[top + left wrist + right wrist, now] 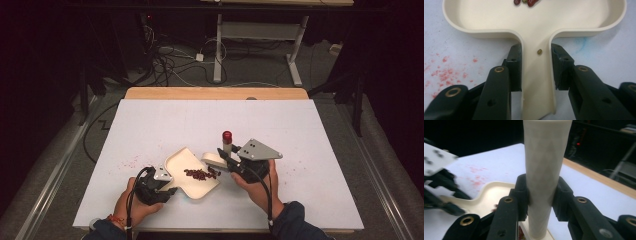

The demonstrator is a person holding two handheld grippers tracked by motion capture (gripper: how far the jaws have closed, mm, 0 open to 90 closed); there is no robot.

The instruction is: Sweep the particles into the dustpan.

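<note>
Several beans (200, 173) to deal with: dark red, bunched in the right half of the pan (181, 159), touching its floor, close to the open lip. Just right of them, at that lip, the scraper (214, 160), cream like the pan, with its blade low against the table (310, 150). Rises from there as a stout upright handle (545, 167) capped in red (227, 135). Long axis of that handle near vertical; long axis of the pan's stem (536, 75) pointing back toward the person, away from the beans.

Left gripper (171, 185) clamped on the stem, pads (515, 65) pressing both of its walls, holding the pan flat. Right gripper (226, 158) clamped on the scraper handle low down, pads (522, 195) tight on either side.

Key relation, as judged: beans lying left of the blade, deeper pan behind them, so a leftward push looks the likely move, with the right hand clearly the nearer. Worth keeping the pan pinned against that shove.

Further out on the white table, left of the pan, faint red specks (131, 162).
</note>
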